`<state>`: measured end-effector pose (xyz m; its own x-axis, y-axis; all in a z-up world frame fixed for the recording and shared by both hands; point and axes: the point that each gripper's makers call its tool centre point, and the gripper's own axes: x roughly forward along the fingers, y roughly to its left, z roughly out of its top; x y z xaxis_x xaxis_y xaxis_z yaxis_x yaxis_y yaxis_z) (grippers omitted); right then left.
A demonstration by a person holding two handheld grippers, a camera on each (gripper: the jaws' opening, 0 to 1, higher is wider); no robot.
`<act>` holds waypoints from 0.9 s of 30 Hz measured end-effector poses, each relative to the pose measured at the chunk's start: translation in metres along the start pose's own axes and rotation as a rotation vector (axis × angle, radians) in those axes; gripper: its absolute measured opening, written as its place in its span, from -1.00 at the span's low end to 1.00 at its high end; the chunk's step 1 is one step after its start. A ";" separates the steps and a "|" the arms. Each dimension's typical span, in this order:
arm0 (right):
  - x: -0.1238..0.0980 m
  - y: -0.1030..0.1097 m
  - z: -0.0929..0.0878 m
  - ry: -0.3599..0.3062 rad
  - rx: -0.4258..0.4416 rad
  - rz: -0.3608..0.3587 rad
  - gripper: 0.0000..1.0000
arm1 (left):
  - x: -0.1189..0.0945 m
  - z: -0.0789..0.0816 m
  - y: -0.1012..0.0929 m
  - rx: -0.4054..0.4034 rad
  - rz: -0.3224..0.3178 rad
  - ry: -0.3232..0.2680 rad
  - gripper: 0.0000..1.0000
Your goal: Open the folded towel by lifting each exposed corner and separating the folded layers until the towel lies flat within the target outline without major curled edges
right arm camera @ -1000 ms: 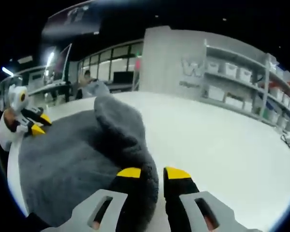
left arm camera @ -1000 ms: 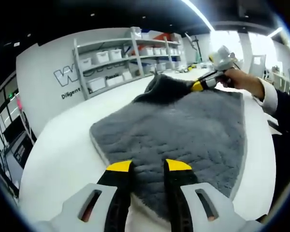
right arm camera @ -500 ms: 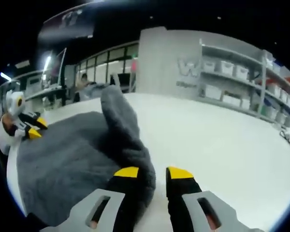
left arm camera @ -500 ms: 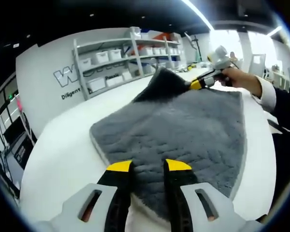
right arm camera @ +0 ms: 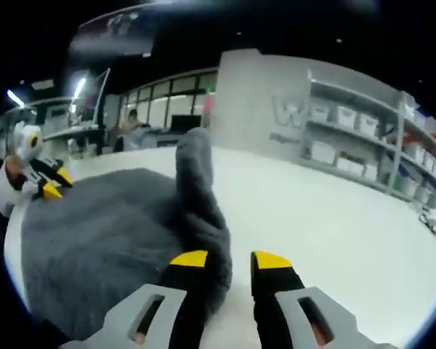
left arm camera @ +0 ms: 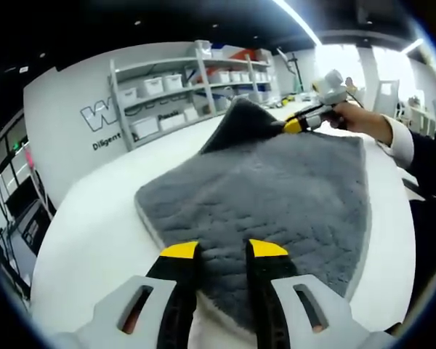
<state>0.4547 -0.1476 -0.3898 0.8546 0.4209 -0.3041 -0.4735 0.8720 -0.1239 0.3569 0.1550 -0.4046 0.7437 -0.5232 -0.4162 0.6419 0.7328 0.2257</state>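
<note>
A grey fluffy towel lies spread on the white table. Its near corner runs between the jaws of my left gripper, which is shut on it. At the far side a hand holds my right gripper, shut on the far corner, and that flap is raised off the table. In the right gripper view the towel rises as a tall fold into my right gripper. The left gripper sits at the towel's far-left corner.
Grey shelves with white bins stand behind the table, against a wall with lettering. A dark sleeve with a white cuff reaches in from the right. Bare table stretches to the right of the towel. People sit at desks far back.
The right gripper has lifted the far corner higher, so the flap stands taller and more upright. The left gripper has stayed on the near corner.
</note>
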 end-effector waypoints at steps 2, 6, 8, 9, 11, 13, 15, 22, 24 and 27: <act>0.001 -0.001 -0.005 0.006 0.007 0.006 -0.67 | 0.000 0.000 0.000 0.003 0.002 0.000 -0.51; 0.000 -0.002 -0.005 0.001 -0.003 0.004 -0.65 | -0.001 0.000 -0.001 0.008 0.004 0.001 -0.51; 0.000 -0.004 -0.005 -0.001 0.000 0.003 -0.66 | -0.002 -0.001 -0.001 0.009 0.004 0.001 -0.51; 0.001 -0.005 -0.006 0.001 -0.001 0.002 -0.67 | -0.002 -0.001 -0.002 0.009 0.004 0.001 -0.51; 0.001 -0.009 -0.009 0.011 -0.008 -0.009 -0.67 | -0.002 -0.001 0.000 0.008 0.004 0.001 -0.51; -0.001 -0.014 -0.009 0.014 -0.016 -0.032 -0.72 | -0.001 -0.001 0.001 0.012 0.005 0.001 -0.51; -0.004 -0.019 -0.009 0.008 -0.015 -0.044 -0.73 | -0.001 0.000 0.002 0.016 0.007 0.001 -0.52; -0.007 -0.019 -0.006 -0.012 -0.014 -0.047 -0.73 | 0.001 0.001 0.004 0.013 0.003 -0.002 -0.53; -0.007 -0.019 -0.005 -0.015 -0.029 -0.050 -0.73 | 0.001 0.001 0.004 0.014 0.003 -0.002 -0.53; -0.008 -0.016 -0.003 -0.022 -0.029 -0.036 -0.73 | 0.001 0.002 0.005 0.014 0.002 -0.003 -0.53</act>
<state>0.4549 -0.1654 -0.3883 0.8755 0.3953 -0.2779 -0.4484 0.8790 -0.1622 0.3614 0.1568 -0.4024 0.7455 -0.5231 -0.4131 0.6429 0.7278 0.2386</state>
